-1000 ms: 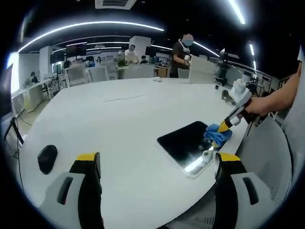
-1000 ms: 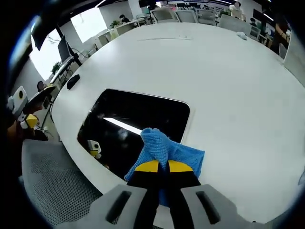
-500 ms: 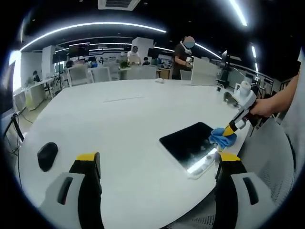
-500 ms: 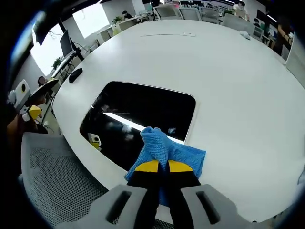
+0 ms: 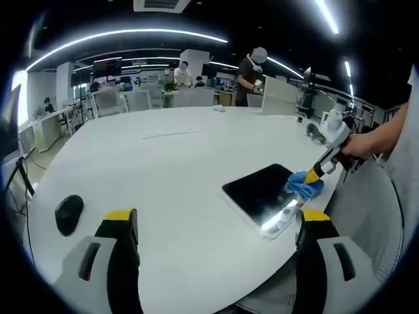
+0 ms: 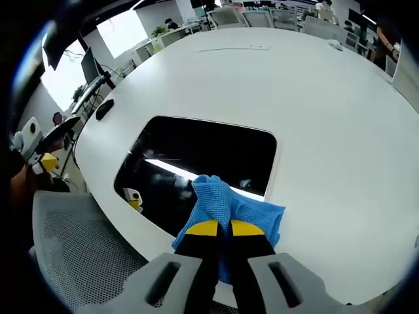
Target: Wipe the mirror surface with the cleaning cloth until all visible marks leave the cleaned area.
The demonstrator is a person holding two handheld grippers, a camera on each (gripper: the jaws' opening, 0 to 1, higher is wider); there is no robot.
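A dark rectangular mirror point(image 6: 203, 163) lies flat near the edge of the round white table point(image 6: 327, 118); it reflects a ceiling light strip. My right gripper point(image 6: 218, 227) is shut on a blue cleaning cloth point(image 6: 226, 203), which rests on the mirror's near edge. In the left gripper view the mirror point(image 5: 258, 190) lies at centre right, with the cloth point(image 5: 303, 185) held on its right end by the right gripper point(image 5: 310, 175) in a person's hand. My left gripper point(image 5: 213, 219) hangs open above the table's near edge with nothing between its jaws.
A black mouse point(image 5: 68, 214) lies on the table at the left. A grey mesh chair point(image 6: 78, 255) stands below the table edge by the mirror. People and desks fill the office behind the table point(image 5: 163, 157).
Both views shifted slightly. The cloth stays pinched in the right gripper at the mirror's edge, sliding a little along it. The left gripper stays open.
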